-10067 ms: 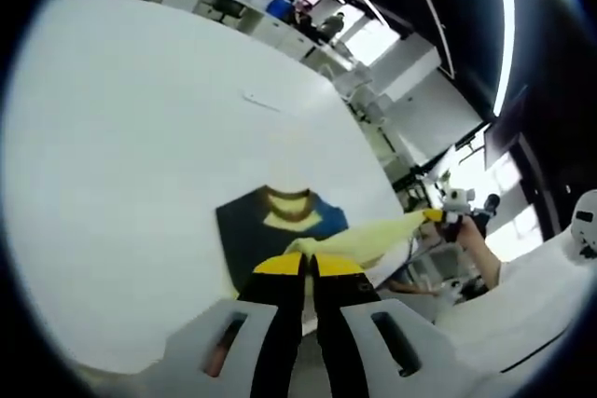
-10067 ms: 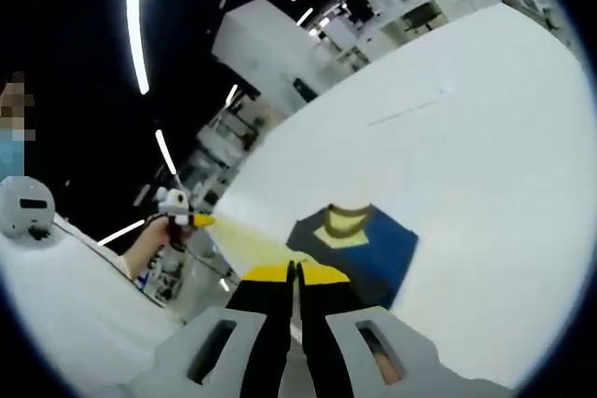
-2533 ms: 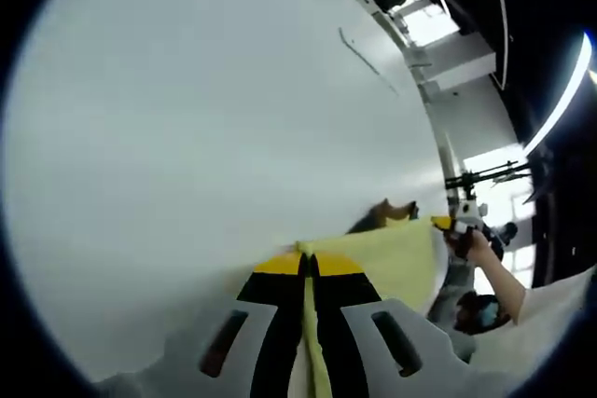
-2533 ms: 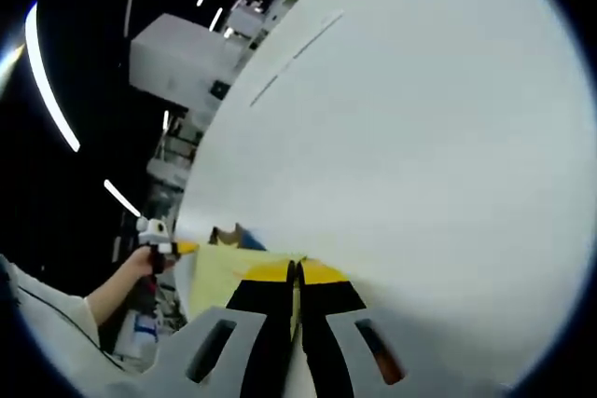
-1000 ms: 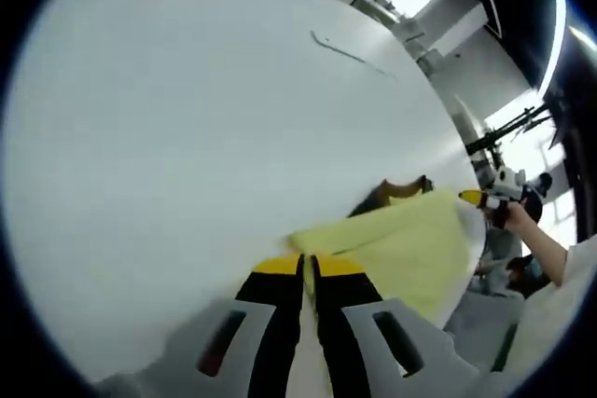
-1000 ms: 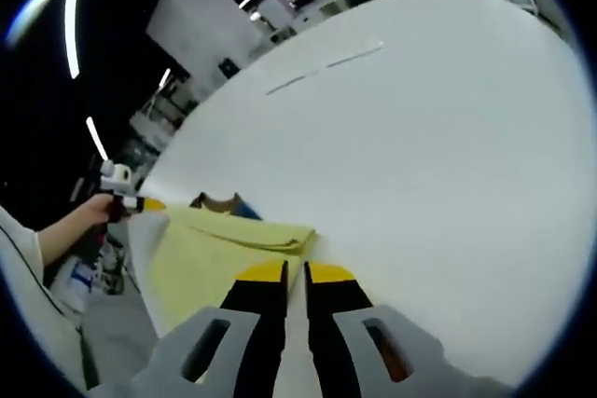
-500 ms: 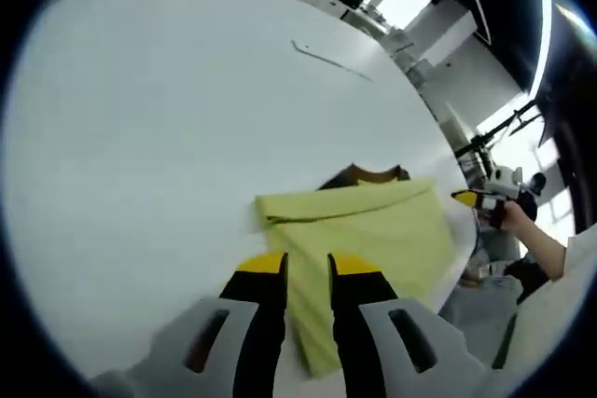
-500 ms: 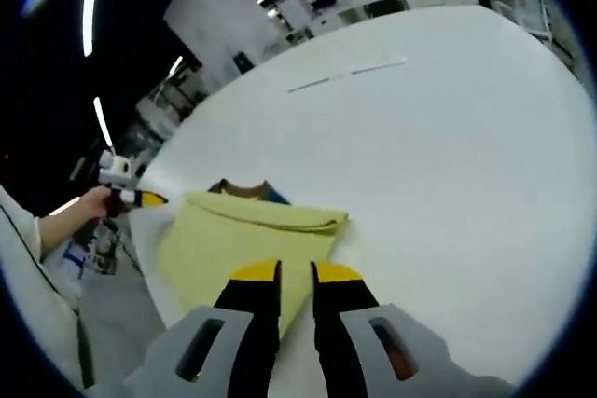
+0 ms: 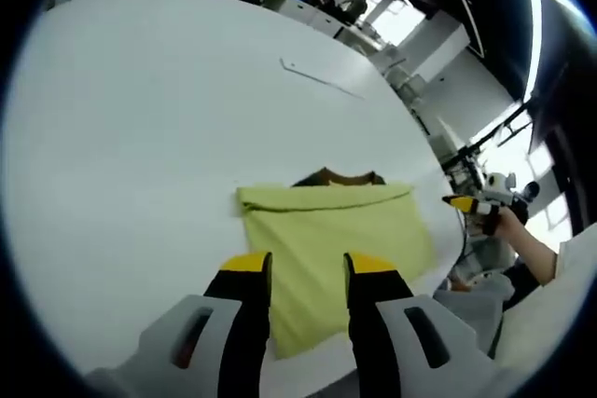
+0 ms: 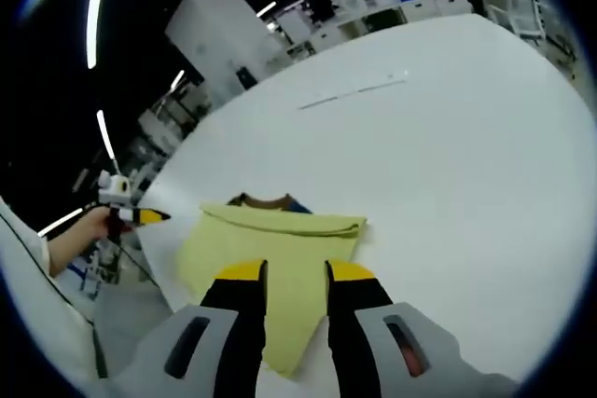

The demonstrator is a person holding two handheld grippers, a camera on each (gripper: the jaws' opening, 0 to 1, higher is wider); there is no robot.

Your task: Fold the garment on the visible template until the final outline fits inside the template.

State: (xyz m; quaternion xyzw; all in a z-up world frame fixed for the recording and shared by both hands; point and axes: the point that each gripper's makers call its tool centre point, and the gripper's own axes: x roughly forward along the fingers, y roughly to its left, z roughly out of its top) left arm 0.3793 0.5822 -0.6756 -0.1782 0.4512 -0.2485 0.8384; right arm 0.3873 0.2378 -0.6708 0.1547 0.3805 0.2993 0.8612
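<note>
Left gripper point(image 9: 305, 272): jaws parted, grasping nothing, poised just above the near part of the garment. Right gripper point(image 10: 295, 279): likewise parted and empty, over the near edge of the same cloth.

Garment point(image 9: 331, 240): yellow panel folded over and lying flat on the white table point(image 9: 121, 137), near its edge; a brown collar point(image 9: 338, 177) and a sliver of blue peek out past the far fold.

Step in hand, by judgement: one fold is laid down and let go; the outline looks like a rough rectangle, perhaps not yet small enough. No template outline can be made out beneath the cloth, so fit cannot be checked. A thin line point(image 9: 322, 79) marks the table well beyond the garment.

Next move, by judgement: take a fresh hold on a side edge or the near corners and fold again, keeping the layers squared.

View differences: the left gripper view shows the right gripper point(image 9: 464, 202) held in a hand point(image 9: 518, 230) off the table's edge; the right gripper view shows the left gripper point(image 10: 149, 216) and its hand point(image 10: 79, 230), plus the garment's thicker rolled far fold point(image 10: 308, 223).
</note>
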